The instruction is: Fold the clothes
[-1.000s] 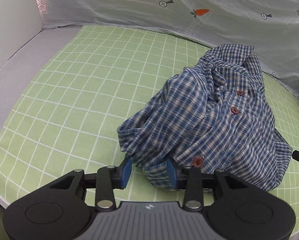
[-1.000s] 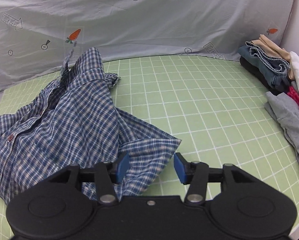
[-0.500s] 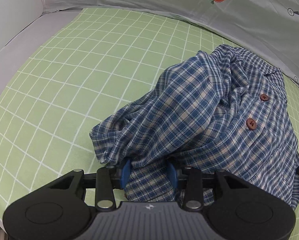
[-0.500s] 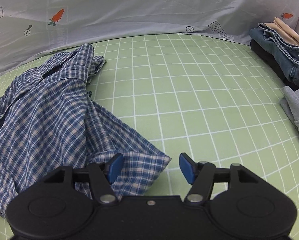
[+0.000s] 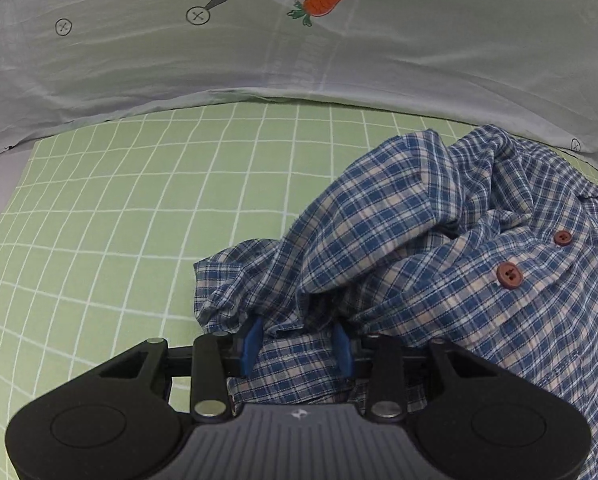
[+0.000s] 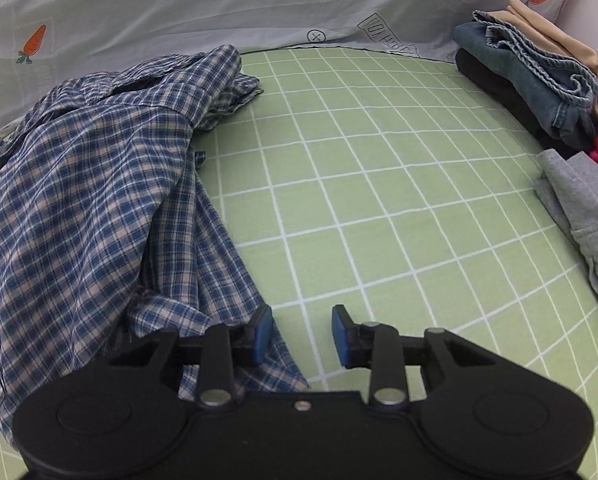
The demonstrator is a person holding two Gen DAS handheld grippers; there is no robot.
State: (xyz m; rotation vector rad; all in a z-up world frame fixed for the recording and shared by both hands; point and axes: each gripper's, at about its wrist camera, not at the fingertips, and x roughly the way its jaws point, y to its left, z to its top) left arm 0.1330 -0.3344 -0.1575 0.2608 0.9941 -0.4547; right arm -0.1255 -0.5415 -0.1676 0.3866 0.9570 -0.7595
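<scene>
Two tongs, left tongs (image 5: pixel 297 342) gripping plaid shirt (image 5: pixel 439 248), right tongs (image 6: pixel 302 335) closing, empty

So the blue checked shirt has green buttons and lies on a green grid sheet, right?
Not quite: the buttons on the blue checked shirt are reddish-brown, not green, as the left wrist view shows. The shirt does lie on the green grid sheet.

Shirt (image 6: pixel 83 184) on mat (image 6: pixel 379 184) (left side), clothes pile (image 6: pixel 539 92) at right edge.

A green checked mat (image 6: pixel 379 184) lies before a pale carrot-print sheet (image 5: pixel 259 40) hung behind.
</scene>
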